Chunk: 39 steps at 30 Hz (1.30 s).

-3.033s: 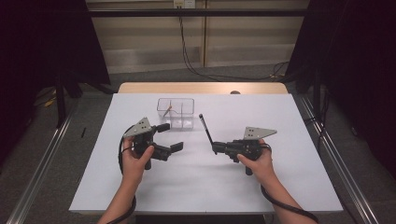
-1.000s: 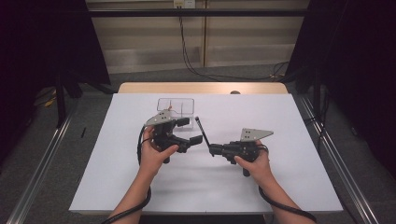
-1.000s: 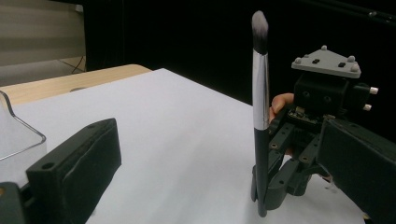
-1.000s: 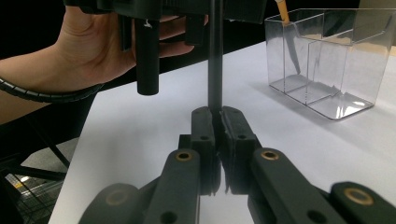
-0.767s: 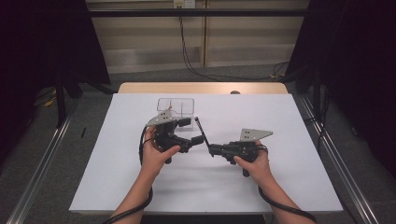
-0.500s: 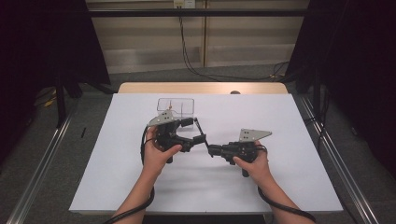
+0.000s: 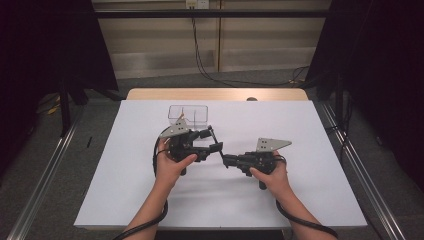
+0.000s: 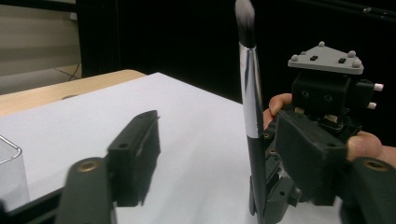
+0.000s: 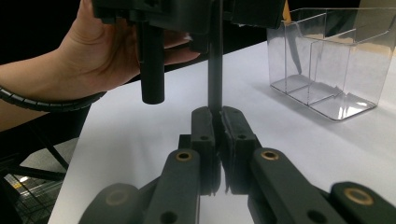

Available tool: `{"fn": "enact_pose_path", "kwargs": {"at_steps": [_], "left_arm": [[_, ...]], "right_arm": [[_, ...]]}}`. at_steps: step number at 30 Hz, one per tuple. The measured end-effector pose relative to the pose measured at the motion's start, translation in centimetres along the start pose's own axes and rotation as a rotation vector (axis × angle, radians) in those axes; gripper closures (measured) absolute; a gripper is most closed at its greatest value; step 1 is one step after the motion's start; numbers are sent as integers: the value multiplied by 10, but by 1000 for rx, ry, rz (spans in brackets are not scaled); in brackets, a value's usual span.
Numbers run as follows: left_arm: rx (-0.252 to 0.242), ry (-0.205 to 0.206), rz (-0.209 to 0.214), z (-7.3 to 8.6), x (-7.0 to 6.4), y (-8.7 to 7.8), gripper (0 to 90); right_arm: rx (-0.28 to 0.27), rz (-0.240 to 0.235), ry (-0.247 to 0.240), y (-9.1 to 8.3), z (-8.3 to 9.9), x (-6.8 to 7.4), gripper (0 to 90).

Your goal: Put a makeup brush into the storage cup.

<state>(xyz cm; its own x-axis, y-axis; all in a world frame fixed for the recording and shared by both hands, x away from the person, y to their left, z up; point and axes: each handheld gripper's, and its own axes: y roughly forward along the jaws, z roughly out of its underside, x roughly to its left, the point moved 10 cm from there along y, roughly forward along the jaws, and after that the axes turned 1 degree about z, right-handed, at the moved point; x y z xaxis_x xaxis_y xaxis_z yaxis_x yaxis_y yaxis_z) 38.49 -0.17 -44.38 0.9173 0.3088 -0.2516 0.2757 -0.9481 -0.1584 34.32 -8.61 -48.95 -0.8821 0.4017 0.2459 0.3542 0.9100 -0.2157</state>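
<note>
The right gripper (image 9: 218, 135) clamps the brush (image 8: 250, 112) upright by its handle; the left gripper (image 8: 224, 154) stands wide, brush between its 2 fingers; handover step, so left must close next.

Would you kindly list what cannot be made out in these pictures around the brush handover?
- Brush: its lower end leaves the left gripper view at the bottom edge; its tip is blurred there.
- Same brush in the right gripper view: its top is hidden behind the left tongs.
- Clear box: cut off by the right gripper view's right edge.
- High view: the right tongs are too small to show the grip.
</note>
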Motion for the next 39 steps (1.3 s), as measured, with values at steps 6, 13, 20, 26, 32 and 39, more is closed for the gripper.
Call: {"fn": "enact_pose_path", "kwargs": {"at_steps": [6,13,20,26,32,39], "left_arm": [[-19,-18,24,0,-3,0,459],[-59,-52,56,-2,-6,-1,619],[-56,-75,92,-1,-11,-1,785],[-73,-83,100,-2,-12,0,820],[-75,-83,104,-2,-14,2,833],[-77,-77,108,-4,-15,1,836]], "right_arm": [[-9,6,3,-1,-1,-1,850],[-19,16,11,-2,-2,-3,850],[-24,22,22,-2,-2,-5,849],[-33,16,41,1,-2,-3,848],[-35,13,49,3,-1,-2,847],[-42,12,49,3,-3,-2,842]]}}
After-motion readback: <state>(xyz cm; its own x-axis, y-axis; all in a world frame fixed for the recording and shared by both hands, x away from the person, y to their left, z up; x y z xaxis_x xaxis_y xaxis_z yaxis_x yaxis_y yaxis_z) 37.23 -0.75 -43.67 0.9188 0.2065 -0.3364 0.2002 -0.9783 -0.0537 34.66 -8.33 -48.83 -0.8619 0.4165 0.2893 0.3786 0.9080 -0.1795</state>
